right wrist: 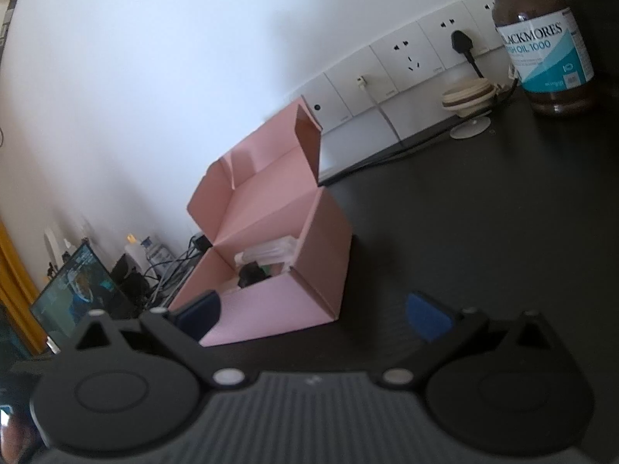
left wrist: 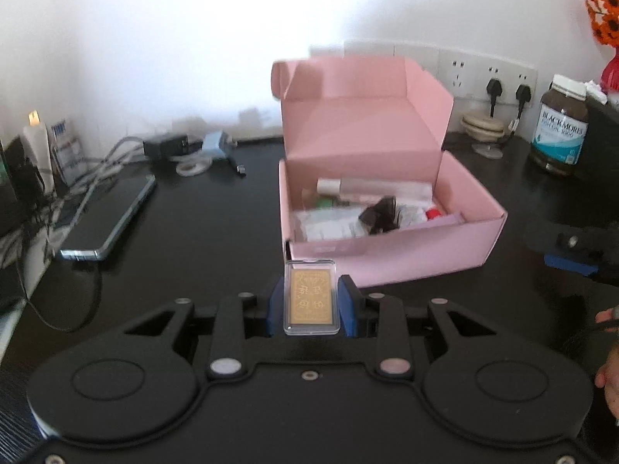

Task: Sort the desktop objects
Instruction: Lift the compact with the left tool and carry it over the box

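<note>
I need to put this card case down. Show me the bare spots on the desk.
Bare desk lies between the phone and the pink box; more between the box and the bottle. The cables at far left are crowded, and the box is partly filled.

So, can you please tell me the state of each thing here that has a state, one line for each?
left gripper: shut on the gold card case
gold card case: held above the desk, in front of the box
right gripper: open, holds nothing
pink box: lid open, already holds several items
brown bottle: upright, white cap on
phone: lies flat, screen dark
</note>
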Tool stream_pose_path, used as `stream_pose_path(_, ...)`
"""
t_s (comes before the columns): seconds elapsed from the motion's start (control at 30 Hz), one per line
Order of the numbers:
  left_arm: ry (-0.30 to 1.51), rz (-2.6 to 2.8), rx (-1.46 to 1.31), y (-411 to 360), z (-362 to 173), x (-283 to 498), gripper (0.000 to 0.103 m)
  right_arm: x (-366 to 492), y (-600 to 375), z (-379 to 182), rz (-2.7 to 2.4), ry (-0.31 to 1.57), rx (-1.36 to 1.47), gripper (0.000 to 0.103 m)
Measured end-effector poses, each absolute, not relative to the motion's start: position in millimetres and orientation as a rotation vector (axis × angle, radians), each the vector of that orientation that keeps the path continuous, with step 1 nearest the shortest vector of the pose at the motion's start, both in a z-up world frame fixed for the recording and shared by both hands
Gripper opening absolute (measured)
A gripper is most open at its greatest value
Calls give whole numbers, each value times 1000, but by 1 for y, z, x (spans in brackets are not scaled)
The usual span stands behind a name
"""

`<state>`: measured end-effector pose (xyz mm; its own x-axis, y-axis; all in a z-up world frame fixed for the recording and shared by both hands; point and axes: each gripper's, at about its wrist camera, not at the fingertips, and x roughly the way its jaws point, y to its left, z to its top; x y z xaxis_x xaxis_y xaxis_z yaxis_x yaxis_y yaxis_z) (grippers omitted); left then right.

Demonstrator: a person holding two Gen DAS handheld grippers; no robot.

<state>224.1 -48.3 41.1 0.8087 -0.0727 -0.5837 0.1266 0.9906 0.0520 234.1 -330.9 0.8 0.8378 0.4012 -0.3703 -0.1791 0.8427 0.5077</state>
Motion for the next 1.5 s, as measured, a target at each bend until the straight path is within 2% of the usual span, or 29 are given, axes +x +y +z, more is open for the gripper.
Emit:
stream_pose_path(0.53,465,-100,109,-69,90,246,31,234,-331,0,317,486,476,102)
stream_pose_path(0.9,690,-103,44,-87,73,317,31,234,-333,0,315,488,483,102)
stream_pose_path(1.5,756,-38,159,-104,35,340,31,235,-331,0,325,492,479,102)
